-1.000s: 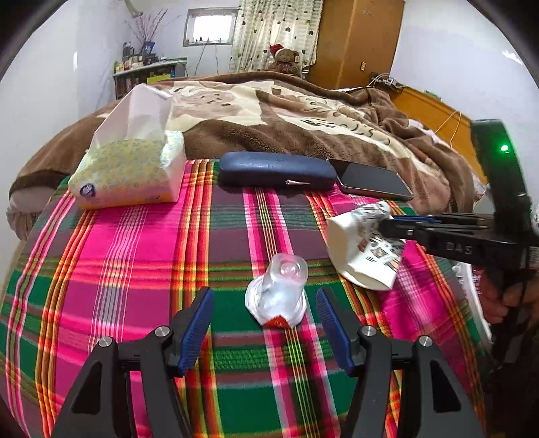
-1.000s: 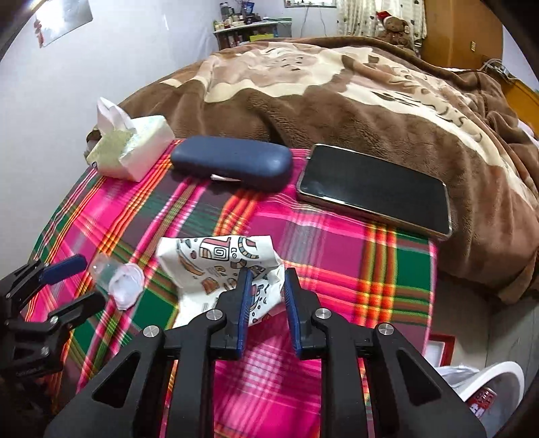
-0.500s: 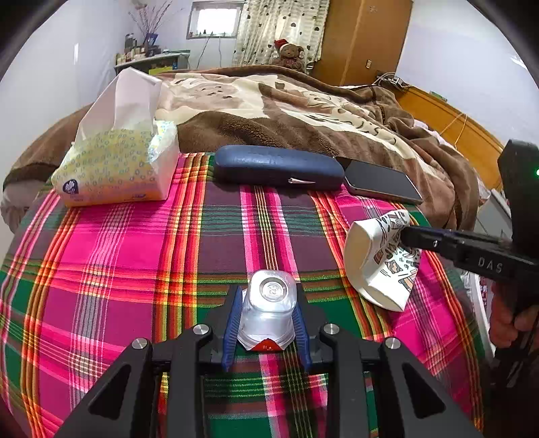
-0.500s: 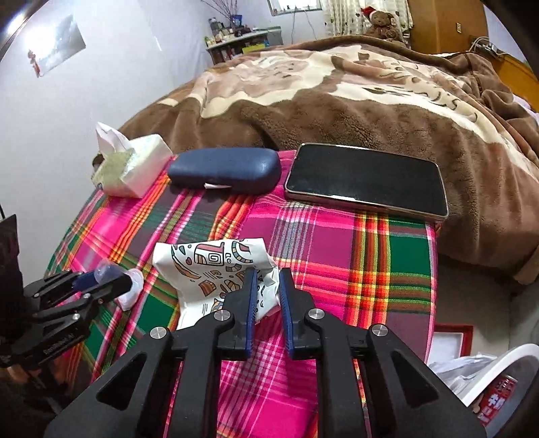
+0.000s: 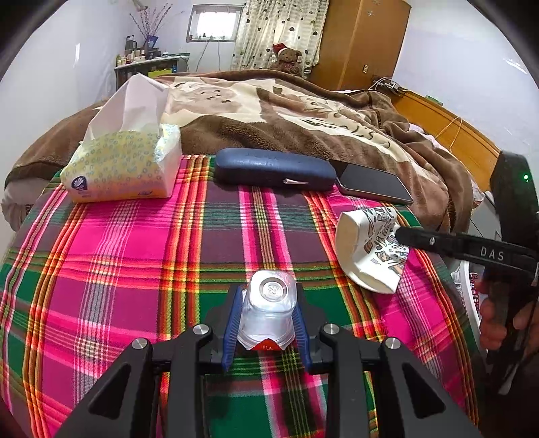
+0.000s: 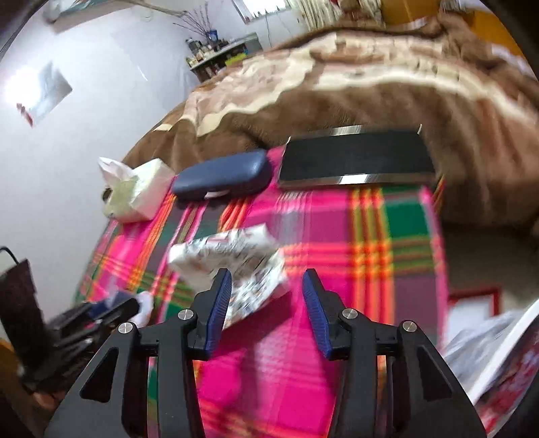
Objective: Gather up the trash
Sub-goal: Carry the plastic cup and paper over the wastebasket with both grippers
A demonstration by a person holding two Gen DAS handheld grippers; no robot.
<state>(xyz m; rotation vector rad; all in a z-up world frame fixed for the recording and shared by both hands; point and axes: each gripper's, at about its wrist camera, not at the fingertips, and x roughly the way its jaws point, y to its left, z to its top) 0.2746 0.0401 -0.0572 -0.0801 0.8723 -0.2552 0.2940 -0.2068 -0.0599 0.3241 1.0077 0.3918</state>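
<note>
One red-framed box (image 6: 471, 298), right-wrist view only

White walls (image 5: 454, 60), wooden wardrobe (image 5: 360, 40), curtained window (image 5: 215, 23).

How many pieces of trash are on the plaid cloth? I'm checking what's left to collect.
2: a crushed clear plastic cup clamped in the left gripper, and a crumpled printed wrapper near the cloth's right edge. None seems hidden.

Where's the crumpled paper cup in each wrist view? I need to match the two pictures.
Left wrist: paper cup at right of centre on the plaid cloth, beside the right gripper's fingertips.
Right wrist: paper cup low and left of centre, blurred, by the left pad of the open jaws.
Shared landmark: blue case, beyond the cup in both.
</note>
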